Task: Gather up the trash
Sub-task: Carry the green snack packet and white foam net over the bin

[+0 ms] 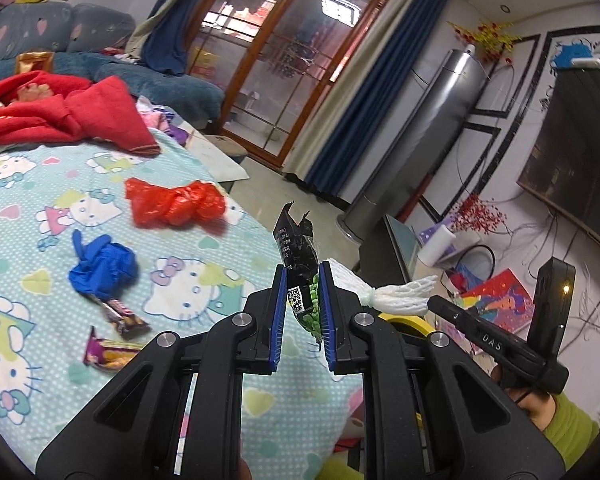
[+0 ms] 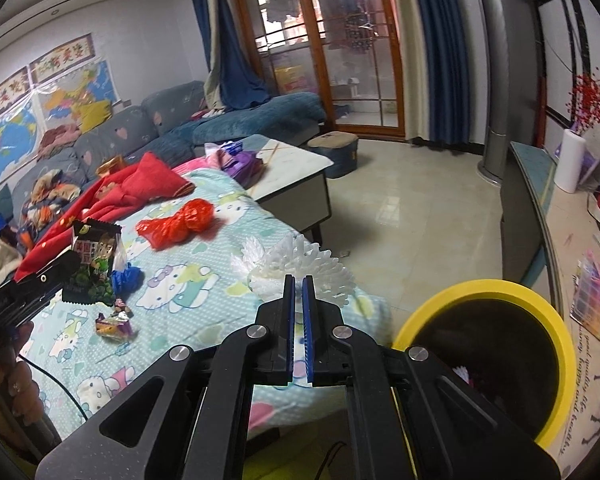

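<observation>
Two grippers work over a bed covered by a cartoon-cat sheet point(image 1: 28, 208). The left gripper point(image 1: 303, 304) pinches a black-and-green snack packet point(image 1: 300, 268) between its blue pads point(image 1: 279, 312), lifted clear of the sheet; in the right wrist view the same packet point(image 2: 94, 268) hangs from the left tool at the far left. The right gripper point(image 2: 298, 312) has its fingers drawn close around a white foam net point(image 2: 296, 268), whose frilled end fans out just beyond the tips; only a narrow slit shows between the pads. From the left camera the net point(image 1: 384, 292) sticks out sideways from the right tool, just beside the packet.

Loose trash lies on the sheet: a crumpled red bag point(image 1: 176, 204), a blue wad point(image 1: 100, 268) near it, and two candy wrappers point(image 1: 120, 332) touching or just beside the blue wad. A red blanket point(image 1: 60, 112) is heaped at the bed's far end.

A yellow-rimmed bin point(image 2: 488, 288) stands off the bed's edge, just right of the right gripper, dark inside with a little white scrap visible low in it. Beyond are a sofa point(image 2: 172, 120), a low table point(image 2: 296, 164) and glass doors point(image 2: 340, 40).
</observation>
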`<state>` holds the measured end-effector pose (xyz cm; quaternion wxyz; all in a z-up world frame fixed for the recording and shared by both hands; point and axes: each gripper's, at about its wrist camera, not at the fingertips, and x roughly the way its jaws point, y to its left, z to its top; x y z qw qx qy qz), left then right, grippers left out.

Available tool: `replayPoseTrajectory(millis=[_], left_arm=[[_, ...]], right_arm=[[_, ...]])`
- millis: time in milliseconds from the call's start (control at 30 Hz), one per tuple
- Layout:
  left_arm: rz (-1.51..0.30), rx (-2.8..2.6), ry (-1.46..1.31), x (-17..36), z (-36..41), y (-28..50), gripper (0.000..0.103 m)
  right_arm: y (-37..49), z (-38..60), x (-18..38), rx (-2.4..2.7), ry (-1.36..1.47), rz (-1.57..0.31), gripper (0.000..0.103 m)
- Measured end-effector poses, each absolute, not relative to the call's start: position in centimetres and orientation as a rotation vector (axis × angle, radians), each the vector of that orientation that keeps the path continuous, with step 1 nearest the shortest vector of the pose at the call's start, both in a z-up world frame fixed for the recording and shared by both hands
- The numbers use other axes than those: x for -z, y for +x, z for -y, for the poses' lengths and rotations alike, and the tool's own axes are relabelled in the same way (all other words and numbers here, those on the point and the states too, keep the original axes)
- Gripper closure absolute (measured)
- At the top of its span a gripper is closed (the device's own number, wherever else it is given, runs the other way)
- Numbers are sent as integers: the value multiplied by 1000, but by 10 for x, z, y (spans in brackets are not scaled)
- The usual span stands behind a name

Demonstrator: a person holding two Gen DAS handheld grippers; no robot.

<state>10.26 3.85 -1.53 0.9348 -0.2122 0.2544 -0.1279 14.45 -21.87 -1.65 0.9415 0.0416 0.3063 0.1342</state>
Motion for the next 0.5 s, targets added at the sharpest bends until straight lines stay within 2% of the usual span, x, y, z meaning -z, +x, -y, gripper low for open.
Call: replayPoseTrajectory(millis=[500], left_arm=[[-538, 397, -333, 15, 31, 105, 92]], right_arm=[[131, 284, 19, -140, 174, -609, 99]])
